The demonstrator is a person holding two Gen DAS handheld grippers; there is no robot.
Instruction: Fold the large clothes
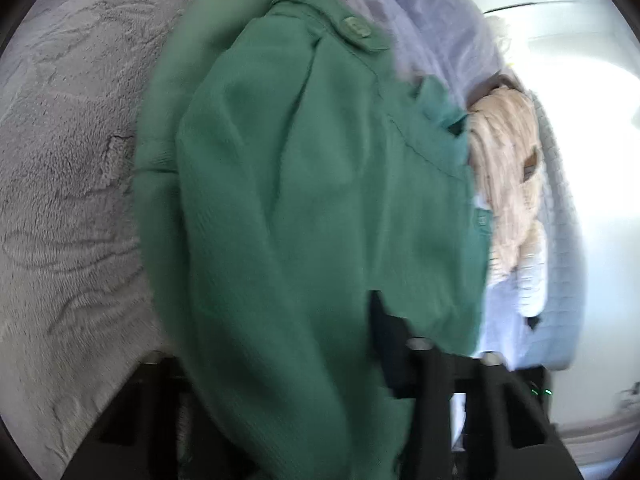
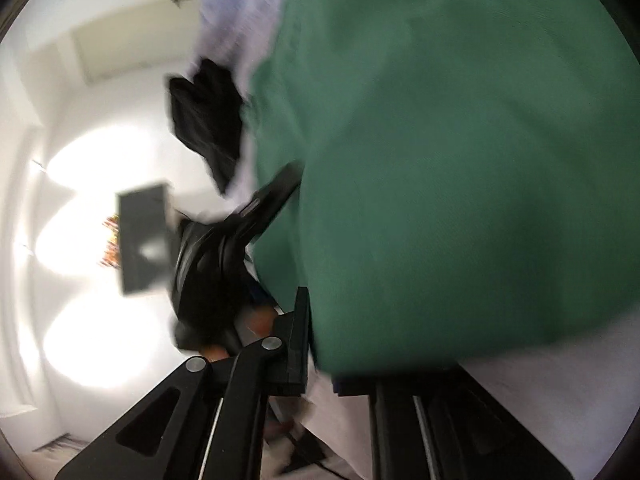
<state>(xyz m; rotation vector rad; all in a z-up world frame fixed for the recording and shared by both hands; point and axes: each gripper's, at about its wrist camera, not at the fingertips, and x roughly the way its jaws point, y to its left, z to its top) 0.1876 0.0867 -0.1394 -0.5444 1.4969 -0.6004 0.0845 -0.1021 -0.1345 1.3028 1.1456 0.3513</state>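
Note:
A large green garment (image 1: 304, 208) with a buttoned tab hangs bunched over my left gripper (image 1: 360, 344) and covers most of that view above a grey plush blanket (image 1: 68, 184). Only the left gripper's right finger (image 1: 384, 340) shows; the cloth drapes over the jaws, which appear closed on it. In the right wrist view the same green garment (image 2: 460, 168) fills the frame. My right gripper (image 2: 320, 340) is shut on its lower edge; the left finger (image 2: 298, 340) shows, the right one is under the cloth. The other gripper (image 2: 240, 240) pokes into the cloth at centre left.
A cream knitted item (image 1: 508, 184) and a pale lavender quilted cover (image 1: 432, 32) lie to the right on the bed. A black garment (image 2: 208, 120) lies on the lavender cloth. A white wall, a dark box (image 2: 144, 236) and bright light spots are at left.

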